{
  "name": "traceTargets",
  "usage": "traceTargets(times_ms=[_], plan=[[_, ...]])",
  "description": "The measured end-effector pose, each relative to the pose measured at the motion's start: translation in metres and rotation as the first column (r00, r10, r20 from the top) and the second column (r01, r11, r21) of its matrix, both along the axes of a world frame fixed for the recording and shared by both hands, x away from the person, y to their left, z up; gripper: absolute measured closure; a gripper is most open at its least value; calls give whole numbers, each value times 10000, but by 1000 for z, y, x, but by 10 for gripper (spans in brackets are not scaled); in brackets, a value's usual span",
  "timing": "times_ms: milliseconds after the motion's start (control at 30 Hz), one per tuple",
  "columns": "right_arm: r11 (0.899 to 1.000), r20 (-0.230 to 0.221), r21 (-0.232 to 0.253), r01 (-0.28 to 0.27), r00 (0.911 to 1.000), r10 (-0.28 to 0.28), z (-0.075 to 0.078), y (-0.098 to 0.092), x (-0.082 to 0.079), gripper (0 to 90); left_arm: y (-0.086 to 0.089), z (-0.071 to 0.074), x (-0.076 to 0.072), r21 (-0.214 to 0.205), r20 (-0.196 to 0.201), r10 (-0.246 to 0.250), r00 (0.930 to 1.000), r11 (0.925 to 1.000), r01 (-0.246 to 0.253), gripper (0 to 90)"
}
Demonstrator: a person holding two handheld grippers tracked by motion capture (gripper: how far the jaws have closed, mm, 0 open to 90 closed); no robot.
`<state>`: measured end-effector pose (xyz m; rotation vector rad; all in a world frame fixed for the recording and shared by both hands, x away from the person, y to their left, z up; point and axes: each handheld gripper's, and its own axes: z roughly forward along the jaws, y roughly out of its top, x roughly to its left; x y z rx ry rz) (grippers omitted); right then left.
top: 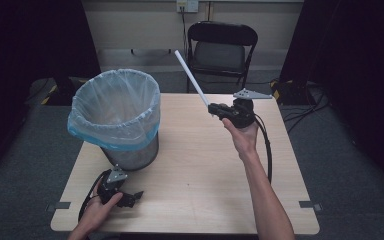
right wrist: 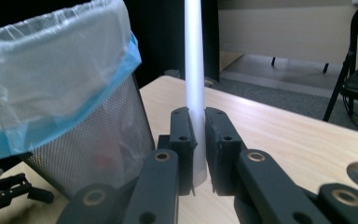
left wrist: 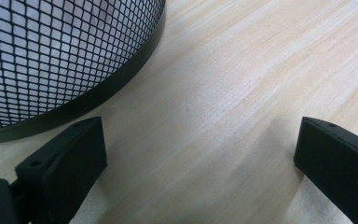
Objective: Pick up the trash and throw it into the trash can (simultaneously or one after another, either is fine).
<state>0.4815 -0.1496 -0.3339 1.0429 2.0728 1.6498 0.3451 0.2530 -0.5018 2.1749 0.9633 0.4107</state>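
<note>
Two grippers are seen over a pale wooden surface (top: 200, 170), and places are given here from the black wire-mesh wastebasket lined with a clear, blue-edged plastic bag (top: 117, 115) that stands on the surface's far left part. A long white plastic tube (top: 192, 78) is held by the right gripper (top: 214, 110), well to the right of the wastebasket and lifted clear of the surface; the tube is slanted up and away from the hand, toward the wastebasket's side, with its upper end higher than the bag's rim. In the right gripper view the black fingers (right wrist: 182, 135) are seen pressed against the tube (right wrist: 195, 70) from both sides, near its lower end, with the wastebasket (right wrist: 60, 112) at the left. The left gripper (top: 130, 196) is held low at the near side of the wastebasket, just beside its base, resting on or close above the surface. In the left gripper view its fingers (left wrist: 65, 163) are set wide apart with bare wood (left wrist: 242, 93) between them, and the wastebasket's mesh wall and dark bottom band (left wrist: 51, 60) are seen close ahead at the upper left.
</note>
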Motion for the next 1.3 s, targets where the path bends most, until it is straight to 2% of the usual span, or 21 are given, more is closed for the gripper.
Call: traceTargets(times_ms=[267, 367, 600, 767, 900, 967, 1067, 1300], plan=[[9990, 356, 169, -419, 9985, 412, 21, 9, -1, 827, 0, 0, 0, 29, 7, 22, 10000, 10000, -22, 17], [9973, 668, 266, -691, 9955, 672, 29, 17, -4, 826, 0, 0, 0, 0, 12, 49, 10000, 10000, -49, 17], [9944, 877, 256, -1028, 9911, 1002, 48, 29, -5, 825, 0, 0, 0, 23, 5, 23, 10000, 10000, -23, 17], [9892, 1090, 180, -1456, 9837, 1428, 62, 44, -8, 825, 0, 0, 0, 33, 24, 21, 10000, 10000, -21, 17], [9871, 1171, 182, -1589, 9808, 1557, 69, 49, -8, 824, 0, 0, 0, 31, 25, 27, 10000, 10000, -27, 17], [9846, 1260, 436, -1694, 9786, 1628, 75, 50, -7, 824, 0, 0, 0, 60, 24, -1, 10000, 10000, 1, 17], [9834, 1302, 310, -1789, 9762, 1735, 80, 57, -7, 824, 0, 0, 0, 56, 22, 1, 10000, 10000, -1, 17], [9718, 1483, 461, -2314, 9636, 2224, 90, 79, -9, 824, 0, 0, 0, 63, 23, -1, 10000, 10000, 1, 17]])
